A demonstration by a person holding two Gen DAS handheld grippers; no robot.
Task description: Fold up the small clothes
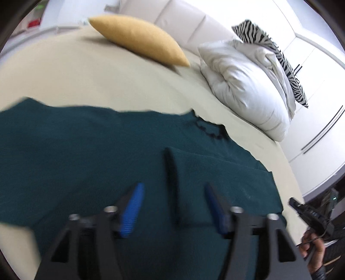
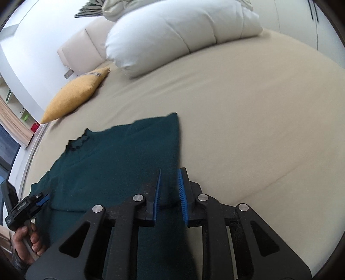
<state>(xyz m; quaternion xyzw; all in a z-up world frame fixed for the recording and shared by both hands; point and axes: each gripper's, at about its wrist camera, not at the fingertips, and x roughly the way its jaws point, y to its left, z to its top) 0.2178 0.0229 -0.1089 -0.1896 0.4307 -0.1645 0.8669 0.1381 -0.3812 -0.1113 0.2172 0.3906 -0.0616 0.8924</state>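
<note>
A dark teal knitted sweater (image 1: 90,150) lies flat on a beige bed (image 1: 64,73), with one part folded over onto its body (image 1: 215,170). It also shows in the right wrist view (image 2: 116,155), its black-trimmed neckline (image 2: 78,143) at the far left. My left gripper (image 1: 173,189) is open and empty, just above the sweater. My right gripper (image 2: 169,174) is open with a narrow gap over the sweater's right edge; nothing is clamped between its blue pads (image 2: 182,193). The left gripper also appears in the right wrist view (image 2: 39,199).
A yellow cushion (image 1: 140,41), a white duvet bundle (image 1: 243,86) and a zebra-striped pillow (image 1: 271,56) lie by the padded headboard (image 1: 183,17). White wardrobe doors (image 1: 317,120) stand beyond the bed. A wide stretch of beige sheet (image 2: 248,120) spreads to the right of the sweater.
</note>
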